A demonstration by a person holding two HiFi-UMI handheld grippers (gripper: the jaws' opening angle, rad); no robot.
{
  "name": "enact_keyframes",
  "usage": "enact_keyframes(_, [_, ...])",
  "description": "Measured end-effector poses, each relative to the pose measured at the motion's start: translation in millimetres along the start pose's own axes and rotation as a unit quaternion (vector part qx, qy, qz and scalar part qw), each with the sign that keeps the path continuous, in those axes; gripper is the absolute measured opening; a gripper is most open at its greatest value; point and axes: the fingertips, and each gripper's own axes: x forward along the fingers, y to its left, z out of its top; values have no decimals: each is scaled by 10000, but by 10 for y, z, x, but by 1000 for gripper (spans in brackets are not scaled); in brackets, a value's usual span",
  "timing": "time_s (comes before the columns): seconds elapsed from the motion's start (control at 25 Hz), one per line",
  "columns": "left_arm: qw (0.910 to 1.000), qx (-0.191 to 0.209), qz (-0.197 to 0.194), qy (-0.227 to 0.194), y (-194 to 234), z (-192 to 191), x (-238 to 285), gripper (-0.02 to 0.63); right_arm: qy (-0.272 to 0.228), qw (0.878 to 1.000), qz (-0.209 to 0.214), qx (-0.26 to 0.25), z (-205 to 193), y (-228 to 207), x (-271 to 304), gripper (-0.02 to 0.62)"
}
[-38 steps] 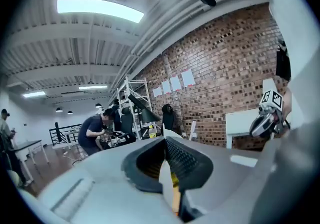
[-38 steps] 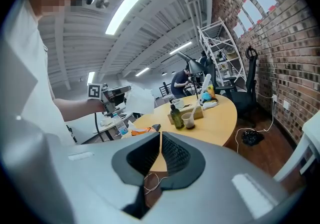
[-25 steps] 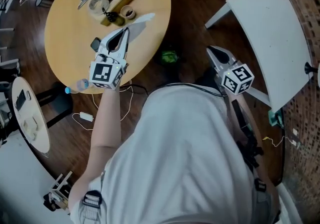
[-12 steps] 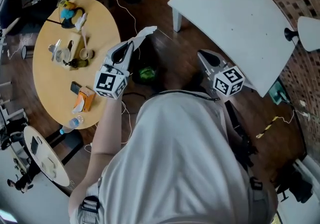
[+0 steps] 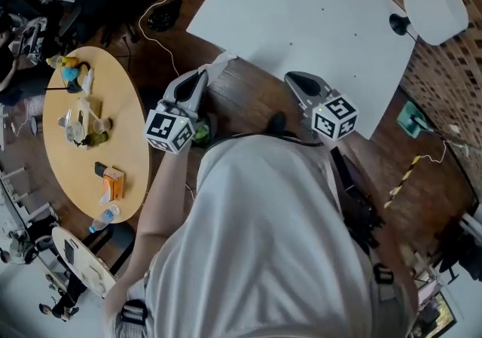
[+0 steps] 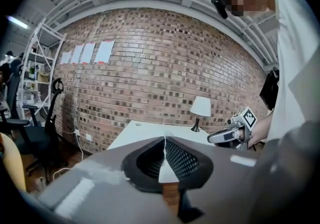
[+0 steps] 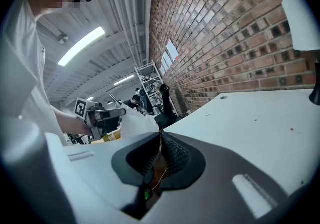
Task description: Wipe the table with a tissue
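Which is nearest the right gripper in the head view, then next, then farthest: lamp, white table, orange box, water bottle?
1. White table: right in front of the right gripper.
2. Lamp: upper right, at the table's far corner.
3. Orange box: far left, on the round table.
4. Water bottle: far left, just past the box.

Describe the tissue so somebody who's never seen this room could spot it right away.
Start at the big white table by the brick wall; the left tool points toward its near edge. The tissue is the thin white sheet pinched in that tool's shut tips, poking out past them, while the right tool beside it is shut on nothing.
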Motion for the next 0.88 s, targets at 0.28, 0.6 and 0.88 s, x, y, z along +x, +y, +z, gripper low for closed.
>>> enact_keyframes(0.28, [9983,-164,-552,15,-326,183,695,9,-582,9961,-613,233,96,-500,-528,15])
enact_keyframes(0.6, [9987,211,-342,321,195,-56,1564,8,-820,9845,-1464,514,70,-812,-771,15])
enact_keyframes(0.88, [9689,1749,-1124,1343,303,-734,2069,9,-824,9717,-2111,666,247,-1004,-665,15])
